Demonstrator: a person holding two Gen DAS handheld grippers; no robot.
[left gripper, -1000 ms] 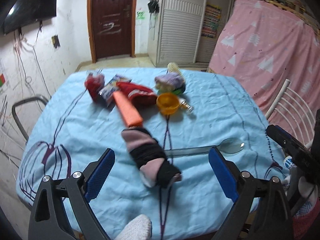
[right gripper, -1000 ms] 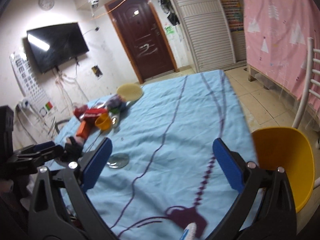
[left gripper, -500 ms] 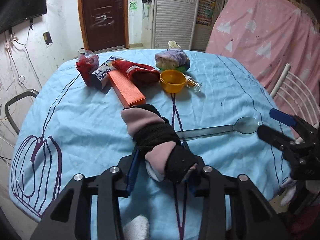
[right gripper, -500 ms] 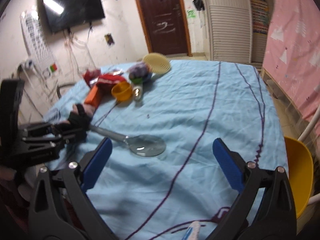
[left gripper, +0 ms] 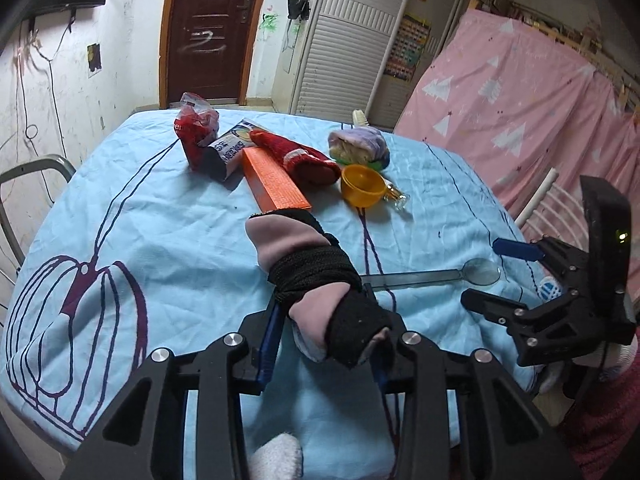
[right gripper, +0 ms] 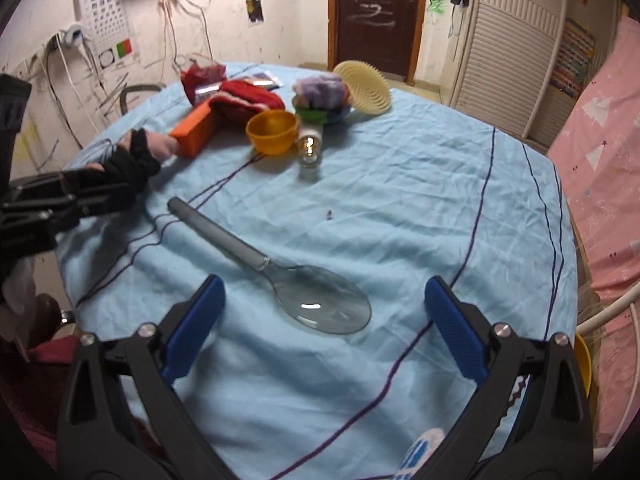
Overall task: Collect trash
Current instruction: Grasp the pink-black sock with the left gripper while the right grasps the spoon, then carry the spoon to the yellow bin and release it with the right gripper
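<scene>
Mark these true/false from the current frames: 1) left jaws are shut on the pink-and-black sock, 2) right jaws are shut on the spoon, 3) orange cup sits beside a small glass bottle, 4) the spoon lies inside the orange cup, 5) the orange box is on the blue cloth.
1) Left gripper is closed on the pink-and-black sock. True.
2) Right gripper grips the spoon. False: its jaws stand wide open, with the spoon bowl lying on the cloth between them.
3) The orange cup sits next to the small glass bottle. True.
4) The spoon lies in the cup. False: it lies flat on the blue cloth, apart from the cup.
5) The orange box rests on the cloth. True.
</scene>
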